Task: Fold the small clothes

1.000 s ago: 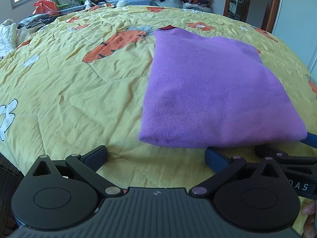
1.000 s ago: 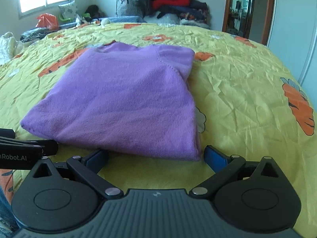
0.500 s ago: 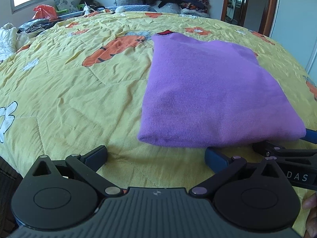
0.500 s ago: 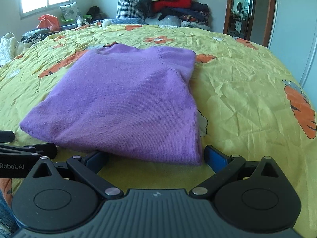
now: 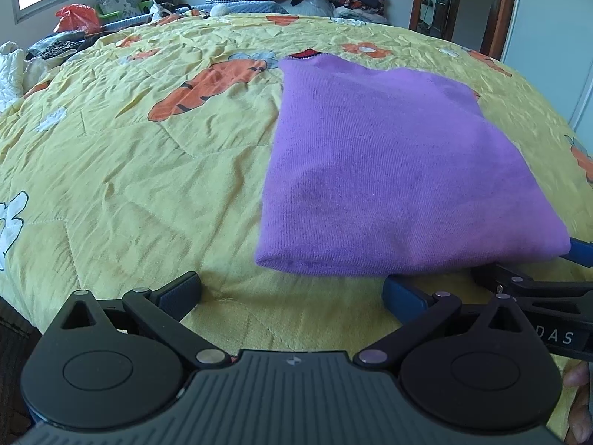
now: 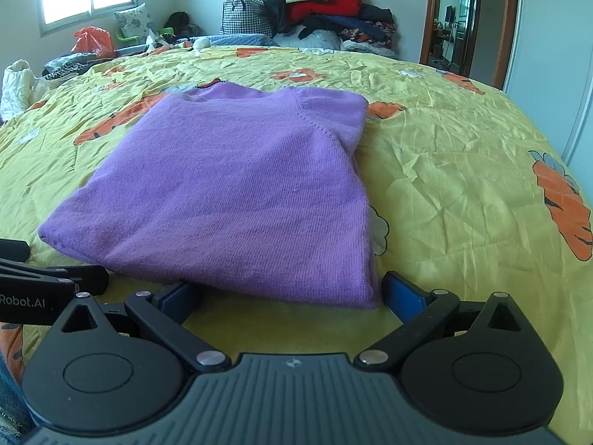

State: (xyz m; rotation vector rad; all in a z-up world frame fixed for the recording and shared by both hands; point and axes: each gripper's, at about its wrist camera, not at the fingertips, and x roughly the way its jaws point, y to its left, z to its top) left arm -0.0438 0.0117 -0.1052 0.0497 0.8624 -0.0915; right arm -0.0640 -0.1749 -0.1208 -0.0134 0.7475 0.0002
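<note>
**Ana:** Purple knit, soft and thick by the look of it. The sweater (image 6: 237,185) lies flat on the yellow quilt (image 6: 463,170), straight ahead of both tools, its near hem just beyond the fingertips.

**Ben:** Are the tools holding any of it?

**Ana:** No. The right gripper (image 6: 285,293) has its jaws spread wide, with the hem's right corner lying between the two pads and nothing pinched. The left gripper (image 5: 292,293) is spread as well; the hem's left corner sits ahead of it and toward its right finger. Each tool shows at the edge of the other's view, so they stand side by side along that hem.

**Ben:** How do you expect the cloth to behave?

**Ana:** Light and limp, I'd guess. A knit like this sags and stretches, so lifted from one point it would droop and lose its shape. It looks already folded in at the sides, so the layers could slide apart.

**Ben:** Where would you take hold, then?

**Ana:** At the two near corners, one per tool, catching every layer of the rolled edge. The quilt beneath is loose and wrinkled too, so a low pinch risks grabbing bedding along with the hem.
</note>
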